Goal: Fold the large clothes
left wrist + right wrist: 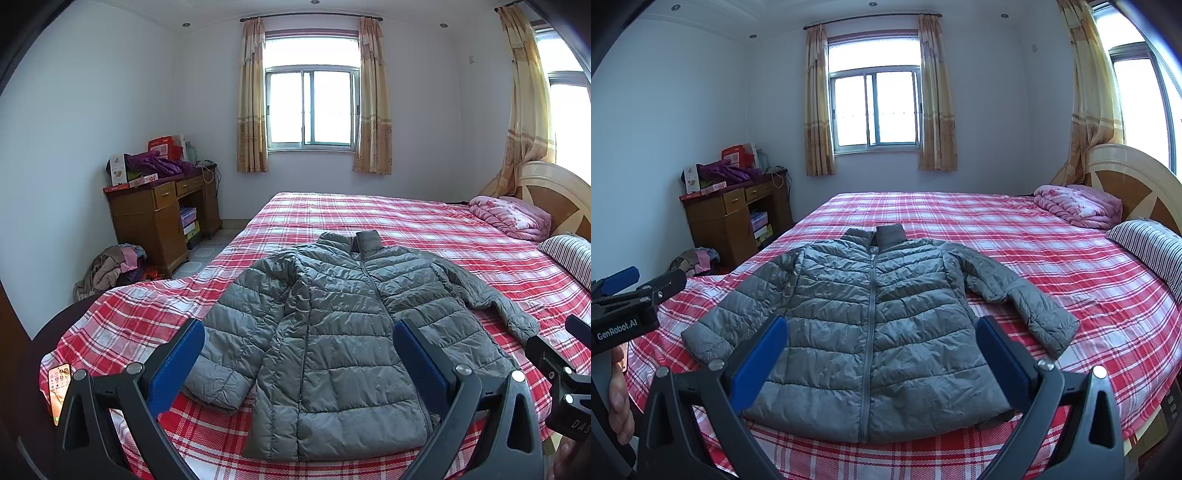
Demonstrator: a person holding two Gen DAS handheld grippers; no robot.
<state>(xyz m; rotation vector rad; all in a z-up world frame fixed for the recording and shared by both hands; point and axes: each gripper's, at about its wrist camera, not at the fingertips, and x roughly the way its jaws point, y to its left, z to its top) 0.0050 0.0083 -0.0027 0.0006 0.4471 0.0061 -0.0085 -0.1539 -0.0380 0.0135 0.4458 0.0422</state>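
I have both grippers held above the near edge of the bed [369,218], fingers pointing across it toward the far window [312,107].

Left gripper [299,354]: jaws spread wide, blue pads [177,365] well apart, nothing between them. Not touching the fabric as far as I can tell.

Right gripper [881,354]: likewise released, blue pads [759,363] wide apart, empty. In the left wrist view its black body shows at the right margin; in the right wrist view the left unit sits at the left margin, with my hand [618,402] wrapped around its handle.

Grey quilted puffer jacket [871,317]: lies flat, front side up, zipper closed, on the red-and-white plaid sheet [1015,236] close to the near edge of the bed. Hem toward me, collar toward the window. Both sleeves are spread out; the one toward the headboard [1134,184] angles outward and down, the other lies close along the body toward the bed's left edge.

Other items: folded pink quilt [1078,206] and striped pillow [1152,247] at the headboard end. A phone [59,387] rests at the near left corner of the bed. Wooden desk [162,218] against the far left wall, boxes and purple clothing on top; a heap of clothes [110,269] on the floor beside it.
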